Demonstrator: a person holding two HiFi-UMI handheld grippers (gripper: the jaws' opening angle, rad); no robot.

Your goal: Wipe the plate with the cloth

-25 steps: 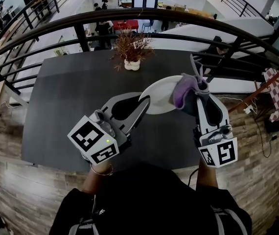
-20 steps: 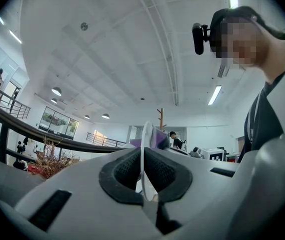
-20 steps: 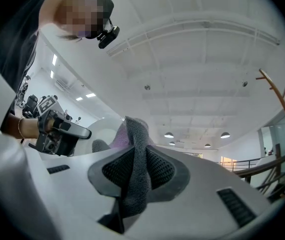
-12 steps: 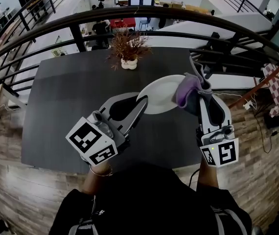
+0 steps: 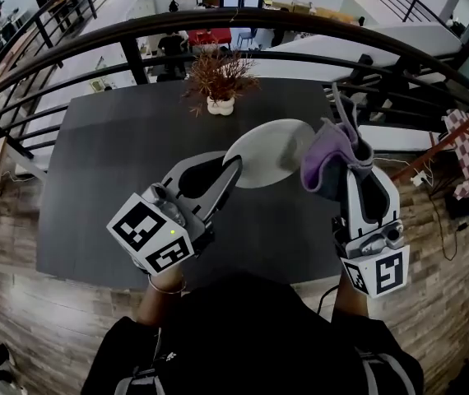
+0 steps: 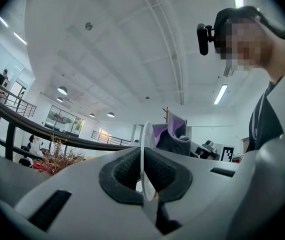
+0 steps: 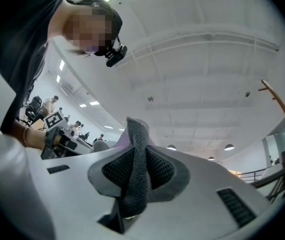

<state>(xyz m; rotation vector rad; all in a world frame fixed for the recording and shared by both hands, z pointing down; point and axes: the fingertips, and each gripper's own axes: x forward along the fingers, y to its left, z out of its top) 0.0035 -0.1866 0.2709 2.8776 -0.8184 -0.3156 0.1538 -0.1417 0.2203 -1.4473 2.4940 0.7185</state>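
A white plate (image 5: 269, 152) is held in the air above the dark table, and my left gripper (image 5: 233, 168) is shut on its left rim. In the left gripper view the plate (image 6: 144, 156) shows edge-on between the pads. My right gripper (image 5: 343, 156) is shut on a purple and grey cloth (image 5: 328, 160), which lies against the plate's right edge. The right gripper view shows the cloth (image 7: 136, 171) pinched between the jaws, standing up past the tips. The cloth (image 6: 171, 135) also shows beyond the plate in the left gripper view.
A dark table (image 5: 119, 163) lies below both grippers, with a small white pot of dried twigs (image 5: 220, 85) at its far edge. A black railing (image 5: 218, 25) runs behind the table. The floor around it is wooden.
The right gripper with the cloth has slid from the plate's face out to its right edge. The plate and the left gripper have stayed about where they were.
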